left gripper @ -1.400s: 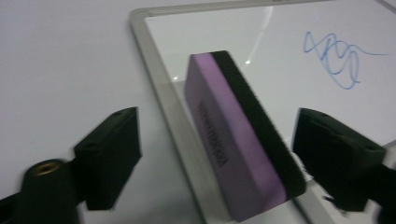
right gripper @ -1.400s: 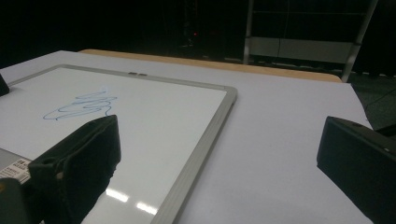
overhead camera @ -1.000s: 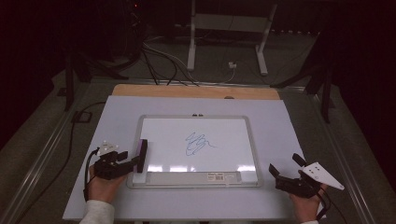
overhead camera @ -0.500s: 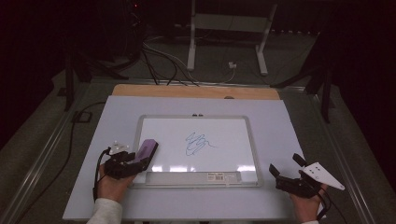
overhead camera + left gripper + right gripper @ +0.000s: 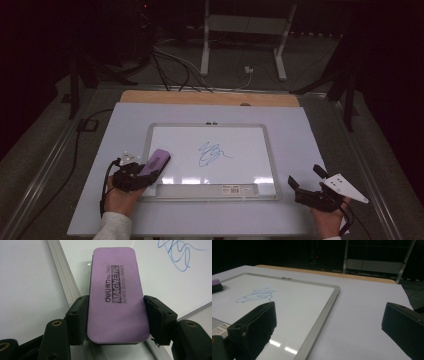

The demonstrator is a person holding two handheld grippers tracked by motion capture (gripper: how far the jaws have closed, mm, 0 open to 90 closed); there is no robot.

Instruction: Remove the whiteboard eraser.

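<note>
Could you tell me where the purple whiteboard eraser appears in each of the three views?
High view: eraser at the whiteboard's lower left edge, in the left gripper.
Left gripper view: eraser centre frame, clamped between the jaws.
Right gripper view: eraser at the far left edge.
Shared landmark: the blue scribble.

A white metal stand (image 5: 245, 37), loose cables (image 5: 175, 62) and a white plug (image 5: 248, 70) sit on the grey floor beyond the table.
</note>
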